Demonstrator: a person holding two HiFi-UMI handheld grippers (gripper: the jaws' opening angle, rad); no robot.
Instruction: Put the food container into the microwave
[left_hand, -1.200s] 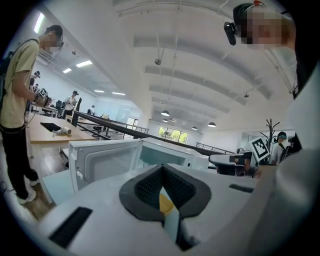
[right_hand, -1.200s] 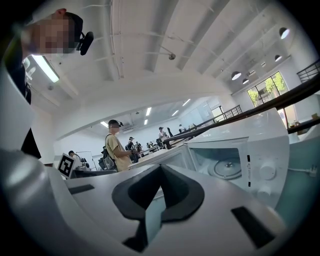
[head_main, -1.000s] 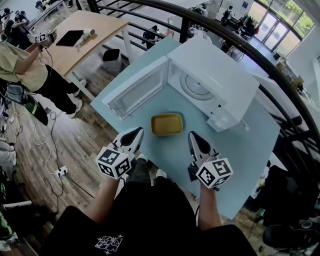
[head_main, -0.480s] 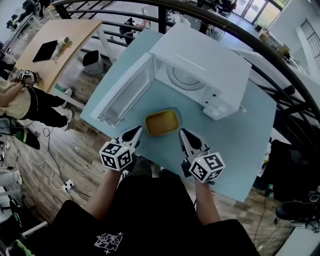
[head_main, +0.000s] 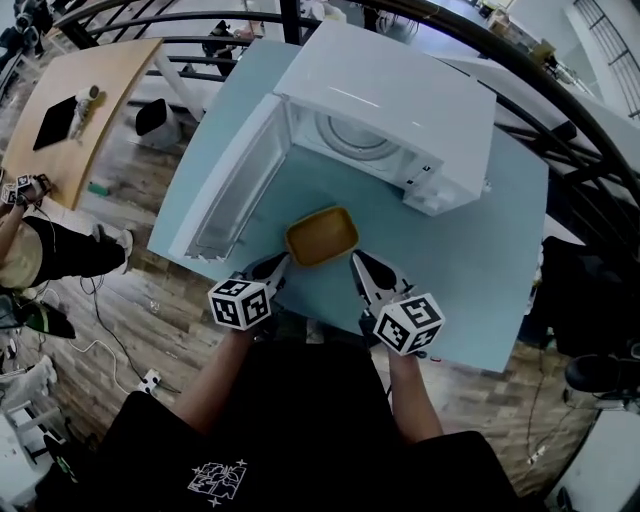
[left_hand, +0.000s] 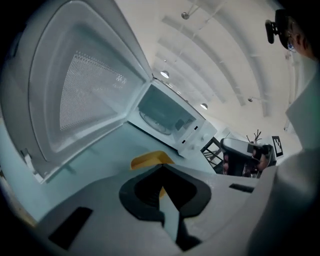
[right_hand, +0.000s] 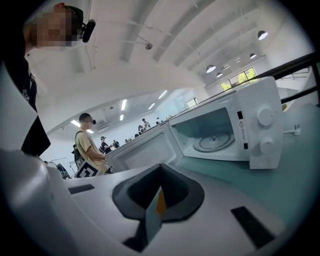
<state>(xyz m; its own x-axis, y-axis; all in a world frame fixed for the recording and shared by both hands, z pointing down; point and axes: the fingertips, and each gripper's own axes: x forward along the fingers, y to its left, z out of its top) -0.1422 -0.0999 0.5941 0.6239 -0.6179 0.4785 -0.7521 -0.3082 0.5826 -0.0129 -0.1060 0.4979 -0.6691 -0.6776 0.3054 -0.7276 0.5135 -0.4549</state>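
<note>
Just in front of the open microwave (head_main: 400, 100), the head view shows the container (head_main: 321, 236) on the table (head_main: 480, 250). It is a shallow yellow tray with rounded corners, apparently smooth plastic, and its long axis runs across the microwave's mouth. The left gripper (head_main: 272, 270) and right gripper (head_main: 365, 272) flank its near edge, one tip just beside each near corner. Both look equally close, and neither seems to touch it. The door (head_main: 225, 185) stands swung wide to the microwave's left, so the cavity is open straight beyond the container.

From the left gripper view, the jaws meet but for a thin slit and hold nothing. The container (left_hand: 147, 160) lies just past them, toward the microwave, and the door's perforated panel (left_hand: 85, 90) rises on the left.

From the right gripper view, the jaws are likewise closed and empty. An orange sliver in the slit is probably the container, though too little shows to be sure. Inside the white microwave lies a flat glass turntable (right_hand: 212, 142), with two round knobs (right_hand: 265, 131) to its right. Both pairs of jaws would likely have to part before a grasp.
</note>
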